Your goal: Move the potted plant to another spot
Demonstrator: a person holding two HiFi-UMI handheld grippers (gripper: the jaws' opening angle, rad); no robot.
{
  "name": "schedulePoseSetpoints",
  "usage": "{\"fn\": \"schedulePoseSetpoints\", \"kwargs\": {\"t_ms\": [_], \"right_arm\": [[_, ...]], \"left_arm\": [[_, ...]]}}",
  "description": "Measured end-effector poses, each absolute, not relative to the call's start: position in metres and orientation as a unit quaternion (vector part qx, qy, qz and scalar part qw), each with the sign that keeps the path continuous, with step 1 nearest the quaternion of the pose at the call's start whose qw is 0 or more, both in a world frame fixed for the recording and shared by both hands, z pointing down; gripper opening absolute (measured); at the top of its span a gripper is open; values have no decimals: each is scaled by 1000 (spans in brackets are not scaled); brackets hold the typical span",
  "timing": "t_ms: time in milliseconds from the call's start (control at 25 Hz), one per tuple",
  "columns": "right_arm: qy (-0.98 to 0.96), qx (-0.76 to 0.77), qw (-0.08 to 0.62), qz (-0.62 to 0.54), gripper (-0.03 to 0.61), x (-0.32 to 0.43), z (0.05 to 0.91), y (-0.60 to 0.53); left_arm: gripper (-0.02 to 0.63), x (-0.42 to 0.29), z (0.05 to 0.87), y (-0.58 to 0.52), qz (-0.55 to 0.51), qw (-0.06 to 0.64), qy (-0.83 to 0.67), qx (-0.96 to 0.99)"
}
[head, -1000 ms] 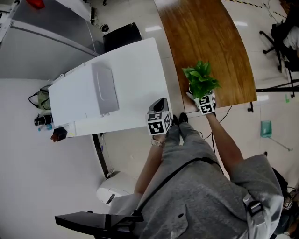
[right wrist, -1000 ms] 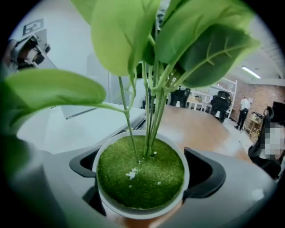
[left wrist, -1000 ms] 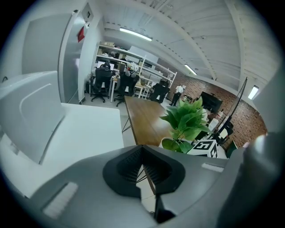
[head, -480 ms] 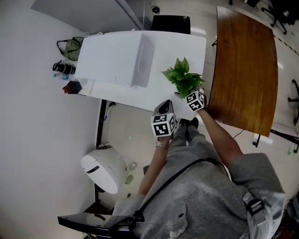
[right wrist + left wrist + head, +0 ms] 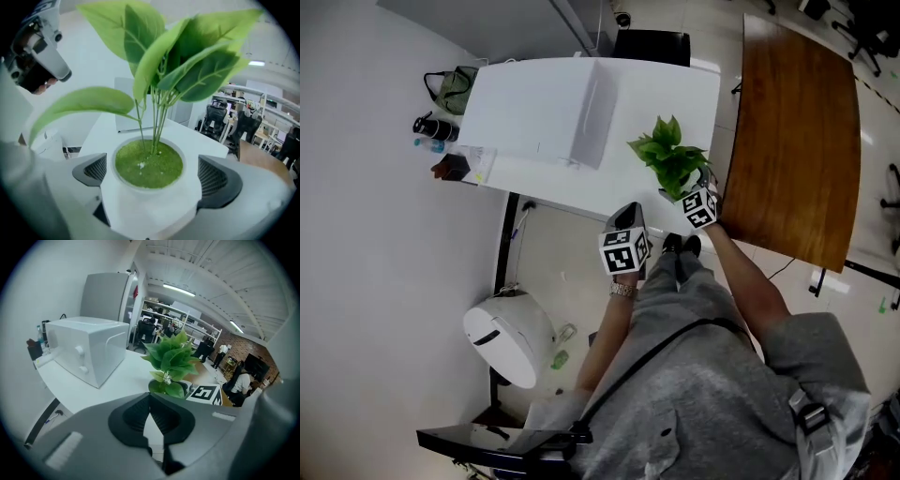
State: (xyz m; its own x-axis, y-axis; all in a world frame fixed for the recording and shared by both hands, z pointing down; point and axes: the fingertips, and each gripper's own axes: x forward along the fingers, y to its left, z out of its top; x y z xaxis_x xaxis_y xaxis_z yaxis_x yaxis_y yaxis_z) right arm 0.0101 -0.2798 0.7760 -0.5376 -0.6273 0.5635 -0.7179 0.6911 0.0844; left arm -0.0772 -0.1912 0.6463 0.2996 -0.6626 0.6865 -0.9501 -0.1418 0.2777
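The potted plant, green leaves in a white pot, sits between my right gripper's jaws over the near right corner of the white table. In the right gripper view my right gripper is shut on the pot, with a dark finger pad on each side. Whether the pot rests on the table is hidden. My left gripper hangs just off the table's front edge, left of the plant. In its own view my left gripper is shut on nothing.
A white microwave-like box takes up the table's middle. Small dark items stand at its left end. A curved wooden table lies right of the plant. A black chair is behind, and a white round bin is on the floor.
The right gripper has carried the plant from the wooden table over to the white table's corner. In the last half second it barely shifted. The left gripper stayed shut beside it.
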Motion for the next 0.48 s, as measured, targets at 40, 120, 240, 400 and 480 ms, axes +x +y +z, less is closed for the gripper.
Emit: {"fn": "schedulePoseSetpoints", "kwargs": {"t_ms": [40,120,240,400,480], "right_arm": [[-870,395,285,81,584,19,775,-274],[-855,422,289,93,584,45,778,-258],[-805,488,329,67,455,97,769,-227],[-732,606,284,131,2,144,717,-192],[-722,621,246,181,2,143,695,-179]], "left_arm": [[14,-70,647,-192,211,346,-545,734],[14,-53,650,-189,222,340,-522,750],[14,-20,654,-183,232,329,-482,778],[14,19,635,-173,229,299,-423,824],[14,34,621,-162,218,285,-392,847]]}}
